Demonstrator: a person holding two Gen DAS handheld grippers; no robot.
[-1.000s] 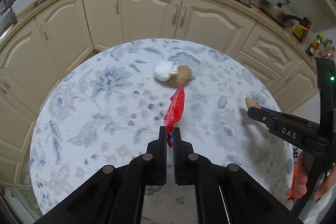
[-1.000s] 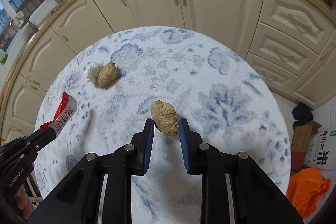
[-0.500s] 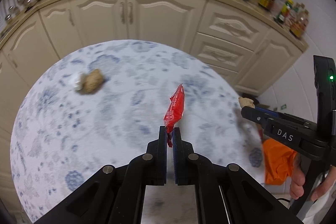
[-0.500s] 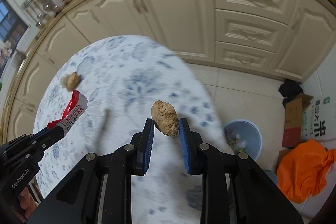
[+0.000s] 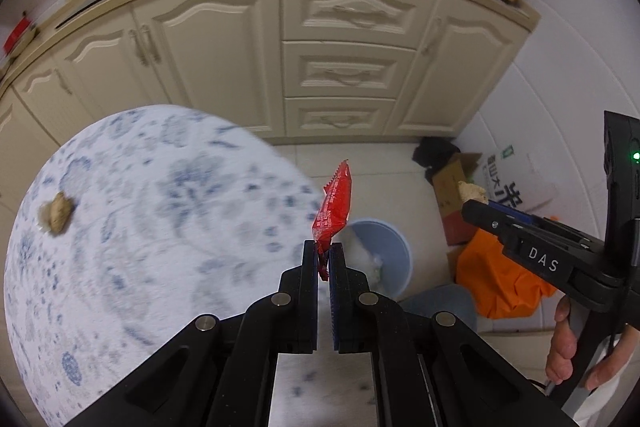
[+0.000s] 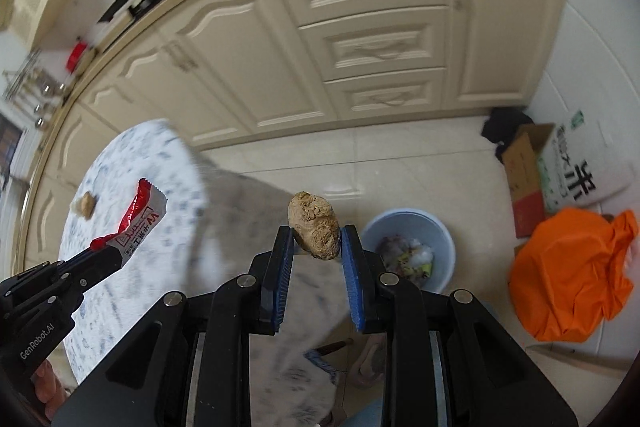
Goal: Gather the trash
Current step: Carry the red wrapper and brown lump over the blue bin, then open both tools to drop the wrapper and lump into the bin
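Round table w/ blue floral cloth (image 5: 132, 227) is filling the left side; cream cabinets (image 5: 344, 67) are standing behind. A blue trash bin (image 6: 416, 227), already holding scraps, is sitting on the floor just beside the table. Left gripper (image 5: 324, 259) is pinching a red snack wrapper (image 5: 334, 207), jaws fully closed on it. Right gripper (image 6: 316, 247) is clamping a brown crumpled lump (image 6: 314, 227), near the bin. Another brown lump (image 5: 56, 215) is lying on the table.

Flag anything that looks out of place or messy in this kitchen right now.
One brown lump still lies on the floral table, uncollected. On the floor beside the blue bin, an orange bag lies crumpled and a cardboard box stands open. Nothing looks spilled or broken.
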